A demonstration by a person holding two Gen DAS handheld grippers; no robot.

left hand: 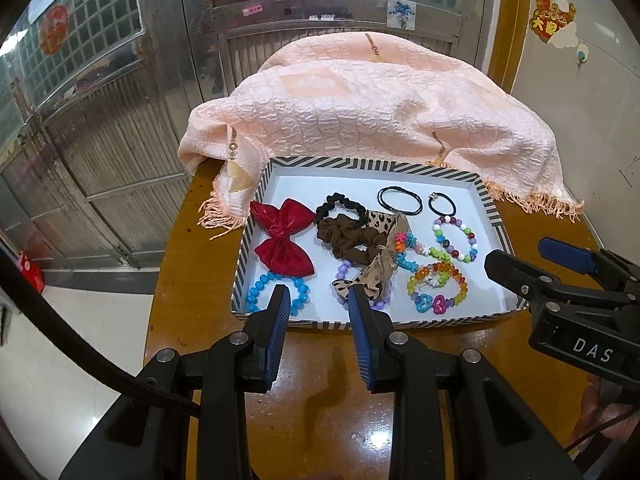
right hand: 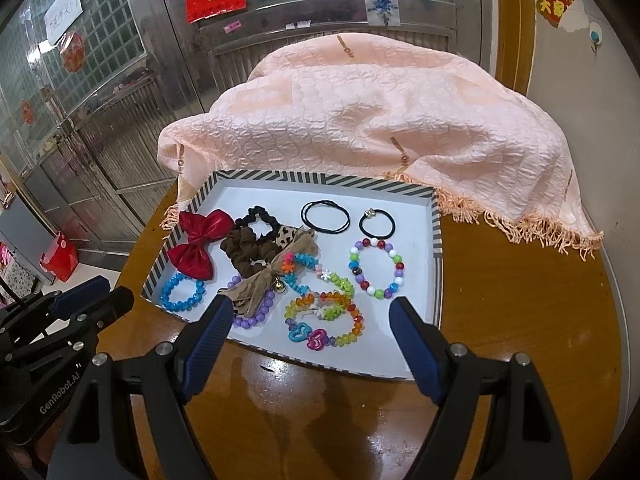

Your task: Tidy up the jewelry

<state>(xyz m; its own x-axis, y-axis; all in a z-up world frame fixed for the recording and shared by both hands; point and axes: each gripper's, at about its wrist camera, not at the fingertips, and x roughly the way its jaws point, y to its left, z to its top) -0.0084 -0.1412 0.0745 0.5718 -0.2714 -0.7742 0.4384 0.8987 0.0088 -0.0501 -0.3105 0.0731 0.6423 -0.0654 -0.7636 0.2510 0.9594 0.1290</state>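
Jewelry lies loose in a shallow striped tray (right hand: 438, 248) on the brown counter (right hand: 520, 320), the tray's long axis running left to right across both views, its far edge just beside a peach fringed cloth (right hand: 380, 120) that hides whatever it drapes. A red bow (right hand: 198, 246) sits at the tray's left end, its lobes spread toward the far and near sides. A brown scrunchie (right hand: 240, 252) overlaps a black scrunchie (right hand: 256, 216), and a leopard ribbon (right hand: 260, 280) covers part of a purple bead bracelet (right hand: 256, 316). In the left wrist view the left gripper (left hand: 318, 294) cuts off the near side of a blue bead bracelet (left hand: 276, 280); its jaws stand partly apart with nothing between them. The right gripper (right hand: 310, 304) hangs over the tray's near edge, jaws wide apart and empty, above a rainbow bracelet (right hand: 324, 320). Two thin black hair ties (right hand: 326, 216) lie flat near the far wall.
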